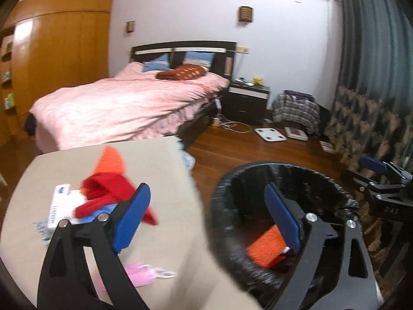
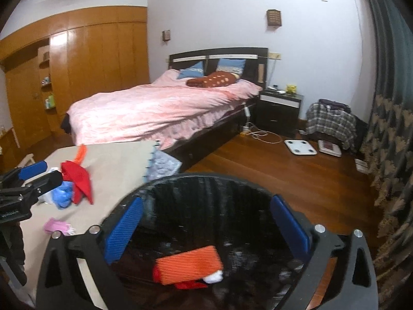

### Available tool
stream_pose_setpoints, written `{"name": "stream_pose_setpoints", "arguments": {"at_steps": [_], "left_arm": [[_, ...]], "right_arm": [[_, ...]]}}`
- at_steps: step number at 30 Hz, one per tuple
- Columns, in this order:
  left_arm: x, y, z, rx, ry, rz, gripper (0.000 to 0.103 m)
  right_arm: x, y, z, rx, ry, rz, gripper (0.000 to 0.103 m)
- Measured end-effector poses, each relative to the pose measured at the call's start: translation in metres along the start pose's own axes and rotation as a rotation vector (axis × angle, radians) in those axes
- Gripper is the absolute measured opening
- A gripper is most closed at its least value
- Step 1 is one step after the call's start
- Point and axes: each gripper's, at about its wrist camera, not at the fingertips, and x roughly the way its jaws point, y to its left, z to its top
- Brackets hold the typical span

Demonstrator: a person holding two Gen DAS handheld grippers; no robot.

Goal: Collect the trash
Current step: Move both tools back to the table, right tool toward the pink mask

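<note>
- Now both jaws spread wide, nothing held: left gripper (image 1: 206, 222), right gripper (image 2: 206, 232).
- Orange piece (image 2: 188, 263) lies in the bin (image 2: 180, 180).
- Red-orange scraps (image 1: 108, 188) on the table (image 1: 160, 160), 10 o'clock of left gripper: likely light and soft; pinch a bunched fold.
- Pink mask (image 1: 139, 273) near 7 o'clock: probably flimsy.

One bin (image 2: 206, 188), lined in black, holds one orange ribbed piece (image 2: 189, 261), with a scrap of red and a scrap of white beside it. On the table (image 1: 160, 160): one orange piece (image 1: 109, 161) toward the far edge, one red cloth (image 1: 108, 193), one blue bag (image 2: 63, 193), one white box (image 1: 58, 204), and one pink mask (image 1: 144, 271) at the near edge. Two claws: one left claw (image 1: 206, 222), one right claw (image 2: 206, 230). On the floor, two flat scales (image 2: 300, 146). On the bed (image 2: 155, 113), two blue pillows (image 2: 192, 70).
</note>
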Motion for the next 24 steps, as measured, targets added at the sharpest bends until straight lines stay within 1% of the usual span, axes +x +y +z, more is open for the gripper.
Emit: {"name": "stream_pose_setpoints", "arguments": {"at_steps": [11, 13, 14, 17, 21, 24], "left_arm": [[-0.043, 0.087, -0.022, -0.081, 0.000, 0.208, 0.091], [-0.049, 0.099, -0.028, -0.088, -0.002, 0.242, 0.091], [-0.051, 0.104, -0.030, -0.089, -0.003, 0.259, 0.091], [-0.059, 0.127, -0.040, -0.102, 0.005, 0.312, 0.091], [-0.068, 0.152, -0.051, -0.128, 0.017, 0.353, 0.091], [-0.070, 0.166, -0.058, -0.141, 0.035, 0.377, 0.091]], "right_arm": [[0.012, 0.086, 0.005, -0.034, -0.002, 0.181, 0.097], [0.015, 0.106, 0.003, -0.056, -0.001, 0.210, 0.097], [0.019, 0.126, 0.002, -0.074, 0.007, 0.254, 0.097], [0.024, 0.154, -0.004, -0.103, 0.023, 0.313, 0.097], [0.029, 0.189, -0.014, -0.136, 0.046, 0.387, 0.097], [0.036, 0.211, -0.023, -0.165, 0.071, 0.421, 0.096]]}}
